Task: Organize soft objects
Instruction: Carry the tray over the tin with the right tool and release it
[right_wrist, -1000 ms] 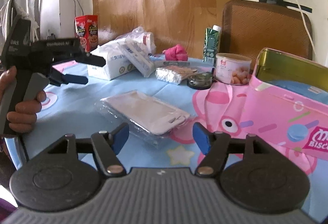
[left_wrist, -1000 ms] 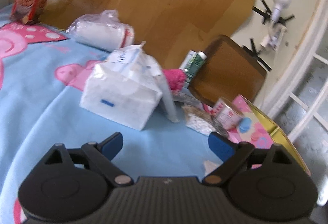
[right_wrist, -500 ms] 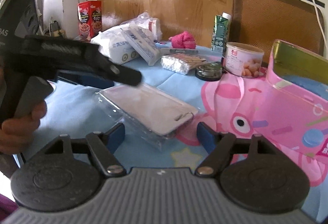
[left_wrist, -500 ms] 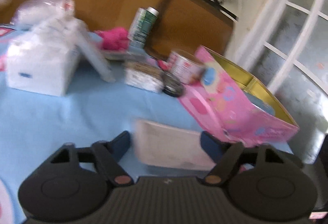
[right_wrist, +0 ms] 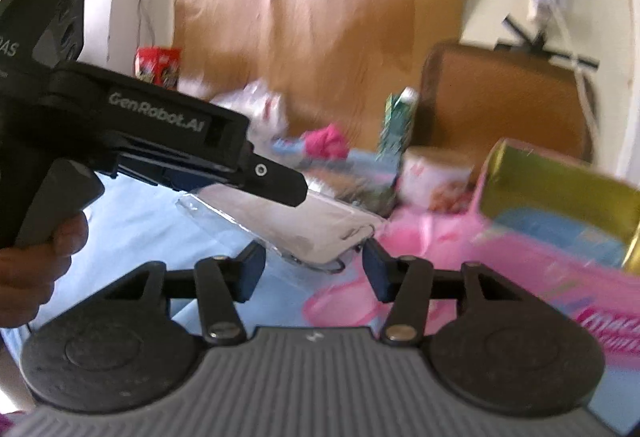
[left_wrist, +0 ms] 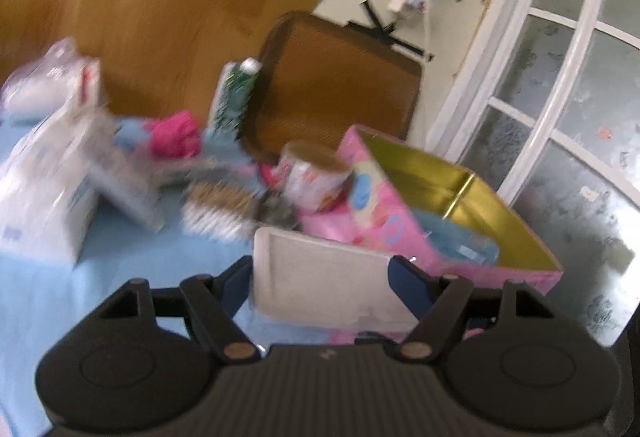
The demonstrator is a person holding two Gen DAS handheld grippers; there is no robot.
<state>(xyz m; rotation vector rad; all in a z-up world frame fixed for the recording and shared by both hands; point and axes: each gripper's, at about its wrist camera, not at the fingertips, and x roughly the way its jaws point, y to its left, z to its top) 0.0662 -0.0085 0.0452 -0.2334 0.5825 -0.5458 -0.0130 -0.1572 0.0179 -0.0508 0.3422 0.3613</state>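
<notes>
- Nearest, in the left wrist view: pinches the flat white packet (left_wrist: 316,249) edge to edge with the left gripper (left_wrist: 322,269), having just closed in from a wide spread around nothing a second ago.
- Holds that packet tilted and apparently raised off the blue cloth (left_wrist: 140,269), no longer lying flat on it as a second ago; hard to confirm the lift through the blur.
- In the right wrist view: has just been narrowing the right gripper (right_wrist: 314,265) around the packet's near corner, with no clear pinch yet. Right finger at or touching the tip, a sliver of gap beside the left finger, so reads as still spread.
- Brings the left gripper in from the left of that view, right over the packet, with a hand (right_wrist: 36,257) wrapped round its handle; well back from the packet a second ago.
- Means, as a judgement, the pick-up made and a two-handed steadying or handover beginning.
- Points, probably, to the open pink tin (left_wrist: 400,213) just beyond the packet as the place to put it, with something blue already inside.
- Leaves untouched, farther back: the white tissue pack (left_wrist: 40,197) at the left, the pink rag (left_wrist: 174,135), the round can (left_wrist: 312,177) beside the tin, the green carton (left_wrist: 234,97), all before the brown chair back (left_wrist: 332,89).
</notes>
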